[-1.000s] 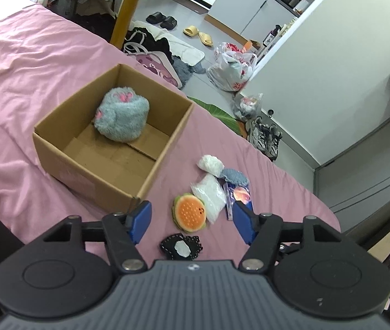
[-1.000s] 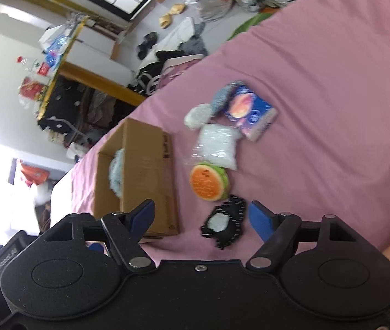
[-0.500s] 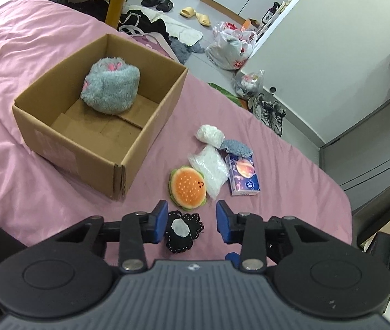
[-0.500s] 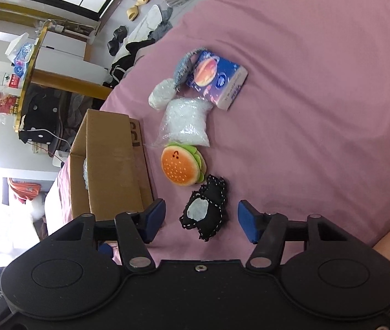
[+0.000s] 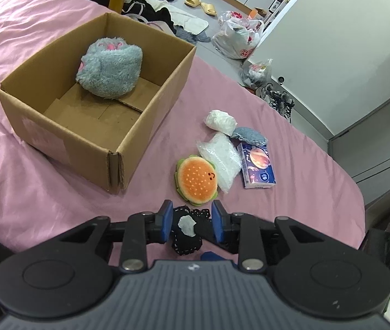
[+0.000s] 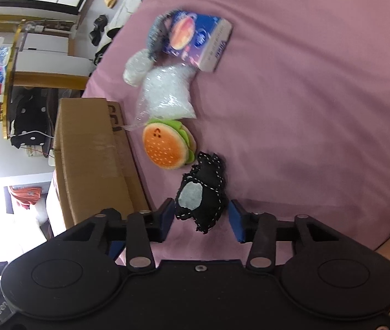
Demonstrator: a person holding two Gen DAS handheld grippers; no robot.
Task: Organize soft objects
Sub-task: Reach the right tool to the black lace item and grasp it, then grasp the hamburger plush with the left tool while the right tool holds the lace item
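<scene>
Plush (image 5: 188, 229) between left gripper (image 5: 192, 221) fingers

Ahead of the right gripper (image 6: 202, 214) fingers, far out, lies the tissue pack (image 6: 195, 38). There is slanted lettering along its white side edge, but blur keeps it from being spelled out. There is more small print on its blue face, also unreadable.

Off the left finger, the cardboard box (image 6: 90, 148) shows bold black characters by its corner. They are cut off and lie sideways, so they cannot be made out.

Behind the fingers, at the lower left of the right gripper's housing, white letters read "Gen", and the rest runs out of frame.

Far beyond the left gripper's fingers, a plastic bag (image 5: 236, 35) on the floor carries red print too small to read.
</scene>
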